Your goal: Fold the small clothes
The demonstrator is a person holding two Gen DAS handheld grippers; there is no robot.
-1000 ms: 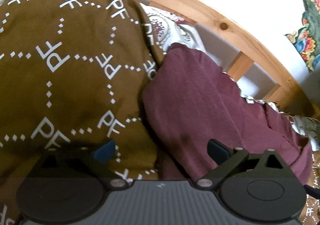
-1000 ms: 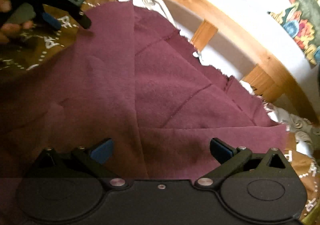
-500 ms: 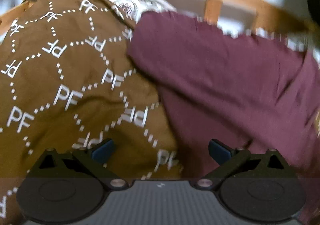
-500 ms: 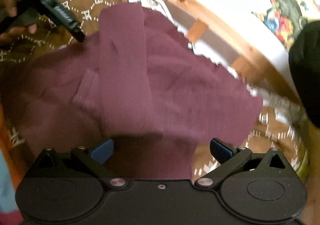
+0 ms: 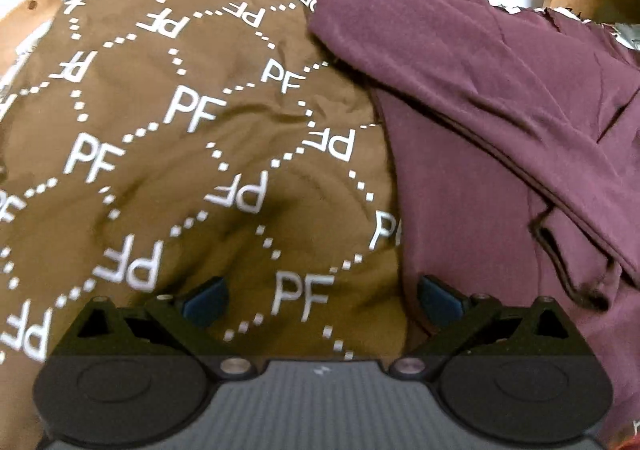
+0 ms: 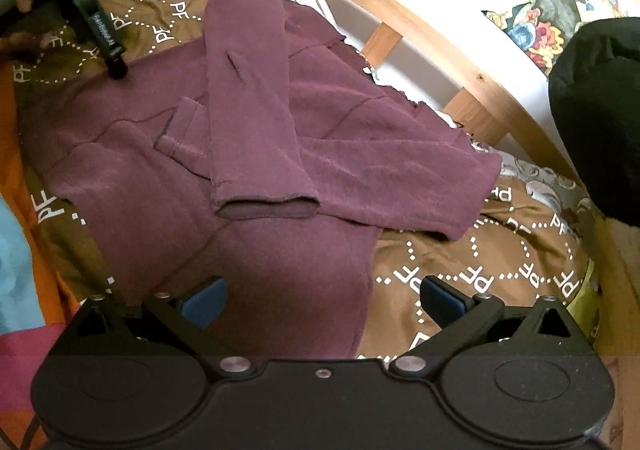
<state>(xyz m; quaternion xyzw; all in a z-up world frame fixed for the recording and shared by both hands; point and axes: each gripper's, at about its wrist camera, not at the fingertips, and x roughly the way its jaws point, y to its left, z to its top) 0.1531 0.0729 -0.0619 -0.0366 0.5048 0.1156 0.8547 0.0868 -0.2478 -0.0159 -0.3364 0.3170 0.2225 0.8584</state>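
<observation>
Far left, the left gripper (image 5: 322, 296) hangs with fingers spread wide over the brown PF-print quilted blanket (image 5: 168, 154), gripping nothing. The maroon long-sleeved top (image 6: 256, 154) lies mid-blanket, sleeves crossed over its body. The right gripper (image 6: 324, 296) hovers spread too, empty, above the hem.

Maroon top (image 6: 256, 154) lies sleeves-crossed on brown blanket (image 6: 480, 258), right gripper (image 6: 322, 300) spread empty above it
</observation>
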